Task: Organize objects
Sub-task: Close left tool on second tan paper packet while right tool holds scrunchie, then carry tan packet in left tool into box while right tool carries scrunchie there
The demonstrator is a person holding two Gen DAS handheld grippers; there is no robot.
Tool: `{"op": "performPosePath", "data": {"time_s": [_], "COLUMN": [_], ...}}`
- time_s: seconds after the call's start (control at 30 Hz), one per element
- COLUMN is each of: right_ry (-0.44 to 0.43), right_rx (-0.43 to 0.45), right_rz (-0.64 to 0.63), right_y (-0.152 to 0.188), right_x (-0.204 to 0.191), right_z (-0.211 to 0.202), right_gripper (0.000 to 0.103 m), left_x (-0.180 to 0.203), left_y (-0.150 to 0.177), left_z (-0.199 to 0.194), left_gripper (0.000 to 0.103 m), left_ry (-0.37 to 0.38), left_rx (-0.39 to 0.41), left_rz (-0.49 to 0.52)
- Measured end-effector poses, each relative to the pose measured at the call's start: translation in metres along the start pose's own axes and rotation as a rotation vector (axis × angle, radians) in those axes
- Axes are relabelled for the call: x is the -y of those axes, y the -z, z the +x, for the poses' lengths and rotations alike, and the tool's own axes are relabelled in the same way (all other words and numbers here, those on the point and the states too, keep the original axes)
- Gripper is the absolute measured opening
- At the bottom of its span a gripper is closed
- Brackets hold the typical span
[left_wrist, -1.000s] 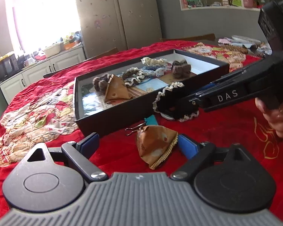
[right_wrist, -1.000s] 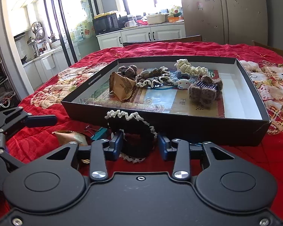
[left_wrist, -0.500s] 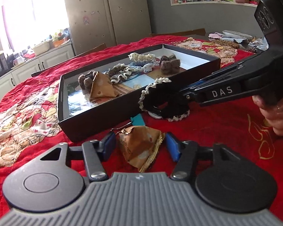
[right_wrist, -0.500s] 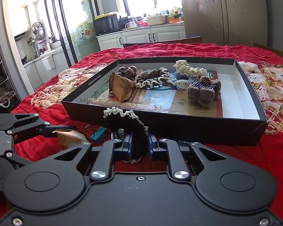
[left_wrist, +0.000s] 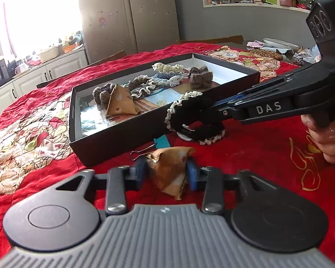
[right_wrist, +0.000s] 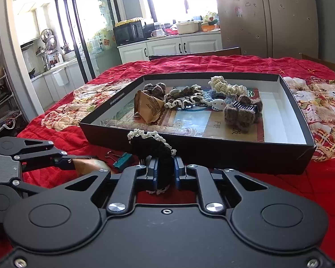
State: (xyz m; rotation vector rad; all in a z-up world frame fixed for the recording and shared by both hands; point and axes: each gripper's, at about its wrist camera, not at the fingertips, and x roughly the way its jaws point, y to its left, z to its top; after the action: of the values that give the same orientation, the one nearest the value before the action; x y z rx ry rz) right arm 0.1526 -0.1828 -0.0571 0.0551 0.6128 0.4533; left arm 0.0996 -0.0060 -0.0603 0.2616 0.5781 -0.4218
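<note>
Gripping, left gripper (left_wrist: 166,174) just closed onto paper pouch (left_wrist: 169,167), right gripper (right_wrist: 165,170) clamped on black scrunchie (right_wrist: 151,147), both probably needing lifting into black tray (right_wrist: 234,154).

Open red cloth (left_wrist: 256,147) to the right of the black box (left_wrist: 127,134) — passable. Box wall (right_wrist: 212,154) standing just ahead of both grippers. Right half of the box floor (right_wrist: 279,120) bare — left half crowded with crocheted pieces (right_wrist: 225,89). Binder clip (right_wrist: 122,159) lying between the grippers.
</note>
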Motion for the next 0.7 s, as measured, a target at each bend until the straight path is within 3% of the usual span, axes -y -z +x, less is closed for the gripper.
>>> {"op": "performPosePath", "data": {"time_s": [0.33,0.7], "right_ry": [-0.016,-0.034], "right_rx": [0.027,0.082], "right_rz": [-0.019,-0.036], "right_y": [-0.002,-0.012], "right_x": [-0.006,-0.013], "right_z": [-0.012,-0.034], "right_gripper": [0.013,0.013], "left_x": [-0.005,-0.004], "left_y": [-0.002,-0.020], "left_z": [-0.007,-0.026], "left_gripper": [0.038,0.038], "left_ry": [0.006,0.003], "left_rx": [0.009,0.072], "left_rz": [-0.039,-0.032]}}
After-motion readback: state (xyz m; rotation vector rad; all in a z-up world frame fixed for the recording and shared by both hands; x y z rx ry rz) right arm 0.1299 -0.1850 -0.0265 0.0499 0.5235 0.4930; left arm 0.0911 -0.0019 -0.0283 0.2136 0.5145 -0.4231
